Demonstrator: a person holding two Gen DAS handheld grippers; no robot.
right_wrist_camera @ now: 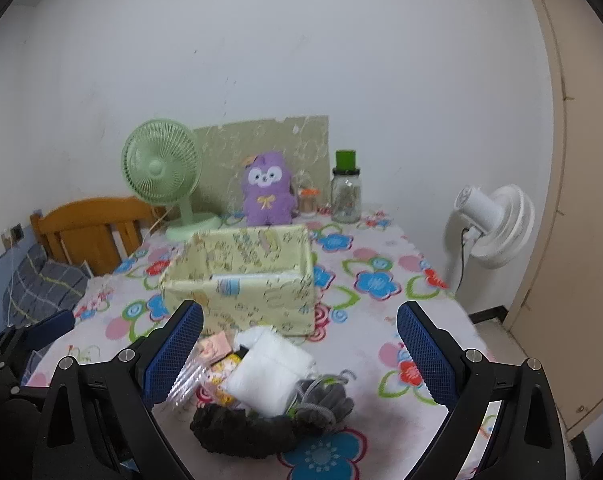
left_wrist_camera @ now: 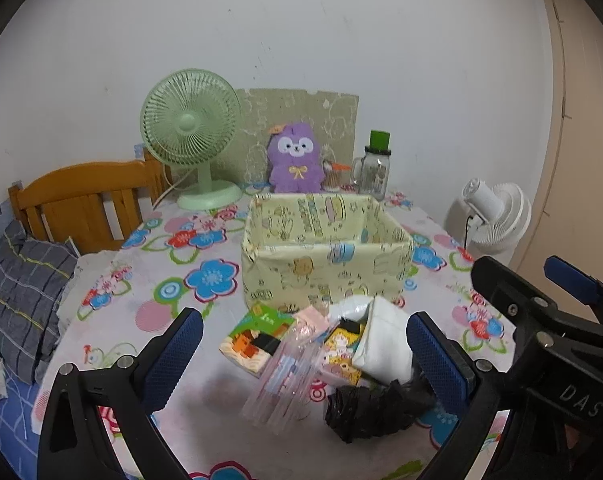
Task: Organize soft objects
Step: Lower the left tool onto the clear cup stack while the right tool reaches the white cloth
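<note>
A pile of soft things lies on the flowered tablecloth in front of a pale yellow fabric box (left_wrist_camera: 325, 268) (right_wrist_camera: 241, 296). The pile holds a white folded cloth (left_wrist_camera: 385, 340) (right_wrist_camera: 269, 376), colourful tissue packs (left_wrist_camera: 257, 336), a clear plastic packet (left_wrist_camera: 277, 384), a black crumpled bag (left_wrist_camera: 373, 408) (right_wrist_camera: 241, 428) and a grey mesh sponge (right_wrist_camera: 325, 400). My left gripper (left_wrist_camera: 305, 356) hangs open just before the pile, with nothing between its fingers. My right gripper (right_wrist_camera: 301, 356) is open too, framing the white cloth, and shows at the right in the left wrist view. The box looks empty.
At the back of the table stand a green desk fan (left_wrist_camera: 191, 136), a purple plush toy (left_wrist_camera: 295, 160), a glass jar with a green lid (left_wrist_camera: 375, 168) and a board. A white fan (right_wrist_camera: 493, 224) stands to the right, a wooden chair (left_wrist_camera: 81, 204) and a checked cushion to the left.
</note>
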